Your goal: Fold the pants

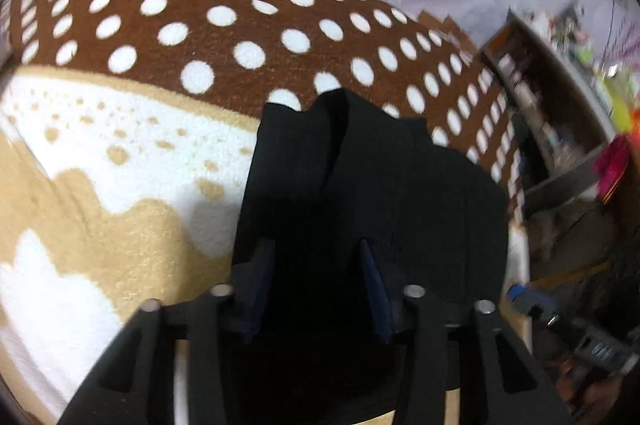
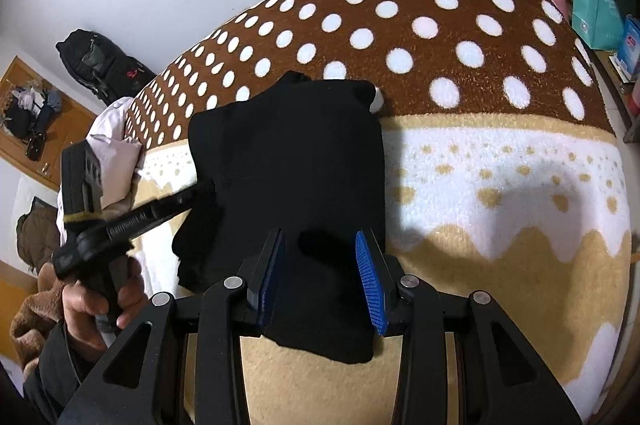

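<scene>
The black pants (image 2: 292,161) lie folded into a compact bundle on the blanket, also filling the middle of the left wrist view (image 1: 372,193). My right gripper (image 2: 320,265) is open, its blue pads (image 2: 370,281) spread just above the bundle's near edge and holding nothing. My left gripper (image 1: 316,265) is open too, its dark pads (image 1: 374,285) apart over the pants. In the right wrist view the left gripper (image 2: 188,199) comes in from the left, held by a hand, with its tips at the bundle's left edge.
A fleece blanket (image 2: 460,37), brown with white dots and tan and white at the near side, covers the bed. Pale clothing (image 2: 116,145) lies at its left end. Shelves with clutter (image 1: 560,113) and paper bags (image 2: 596,9) stand to the right.
</scene>
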A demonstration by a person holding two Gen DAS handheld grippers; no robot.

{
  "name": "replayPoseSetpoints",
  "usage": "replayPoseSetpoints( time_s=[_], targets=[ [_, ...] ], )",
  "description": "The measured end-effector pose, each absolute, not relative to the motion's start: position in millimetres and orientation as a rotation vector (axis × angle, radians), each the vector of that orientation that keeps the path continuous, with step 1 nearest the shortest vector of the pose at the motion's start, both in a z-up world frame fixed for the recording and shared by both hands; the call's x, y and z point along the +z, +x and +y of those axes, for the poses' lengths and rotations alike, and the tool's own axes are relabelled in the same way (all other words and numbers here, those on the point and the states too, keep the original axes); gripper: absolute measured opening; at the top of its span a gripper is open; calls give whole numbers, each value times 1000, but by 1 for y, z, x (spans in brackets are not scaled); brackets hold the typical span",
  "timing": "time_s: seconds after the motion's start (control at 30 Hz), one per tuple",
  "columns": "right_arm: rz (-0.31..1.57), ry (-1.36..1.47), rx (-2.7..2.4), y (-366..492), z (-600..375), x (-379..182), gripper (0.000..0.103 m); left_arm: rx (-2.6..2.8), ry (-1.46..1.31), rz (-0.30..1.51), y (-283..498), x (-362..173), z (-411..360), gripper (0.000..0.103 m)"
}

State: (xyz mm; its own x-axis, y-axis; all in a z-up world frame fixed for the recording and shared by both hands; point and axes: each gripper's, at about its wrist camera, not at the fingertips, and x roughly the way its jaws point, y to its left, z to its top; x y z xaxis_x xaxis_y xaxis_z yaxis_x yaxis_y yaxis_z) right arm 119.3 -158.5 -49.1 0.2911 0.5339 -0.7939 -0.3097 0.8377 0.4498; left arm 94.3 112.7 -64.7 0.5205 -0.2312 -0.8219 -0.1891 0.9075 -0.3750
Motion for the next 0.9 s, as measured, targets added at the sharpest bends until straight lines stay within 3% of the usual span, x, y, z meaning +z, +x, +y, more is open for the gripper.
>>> replayPoseSetpoints(
  time_s=[0.03, 0.1, 0.43, 0.5, 0.73, 0.9],
  targets=[
    [1143, 226, 569, 121, -157, -49, 38, -12, -427, 1038, 94, -64, 110, 11],
    [1130, 224, 567, 123, -156, -46, 38, 12, -413, 1034, 91, -59, 111, 6],
    [1050, 215, 573, 159, -143, -27, 35, 125, -313, 1083, 70, -61, 117, 1],
    [1055, 159, 556, 170, -130, -28, 6, 132, -353, 1113, 73, -73, 123, 1],
    [1137, -32, 484, 200, -107, -63, 6, 128, -363, 1059, 64, -59, 128, 1],
    [1101, 23, 539, 170, -118, -35, 6, 89, -400, 967, 47, -25, 127, 1]
  ],
)
